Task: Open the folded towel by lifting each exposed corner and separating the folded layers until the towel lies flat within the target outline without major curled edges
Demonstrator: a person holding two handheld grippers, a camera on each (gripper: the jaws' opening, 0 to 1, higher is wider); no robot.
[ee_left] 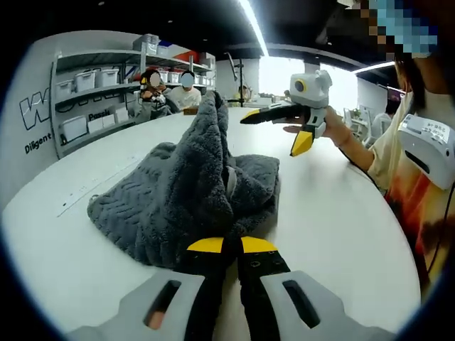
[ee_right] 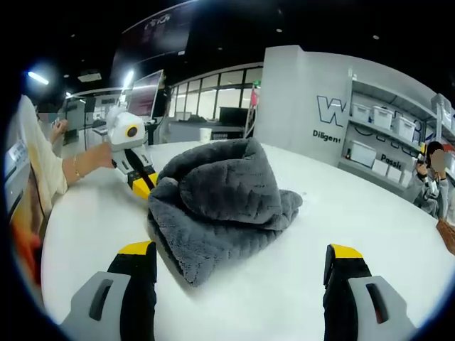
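With the left gripper [ee_left: 231, 246] pinching a towel [ee_left: 186, 192] fold and the right gripper [ee_right: 242, 261] spread empty, layers could be dragged together.

So the towel [ee_left: 190, 190] sits bunched on the desk [ee_left: 334, 220] with one part pulled up, the left tool [ee_left: 232, 246] clamped right at its near edge, the right tool [ee_right: 240, 256] hanging apart in front of it, shelves [ee_left: 92, 92] behind.
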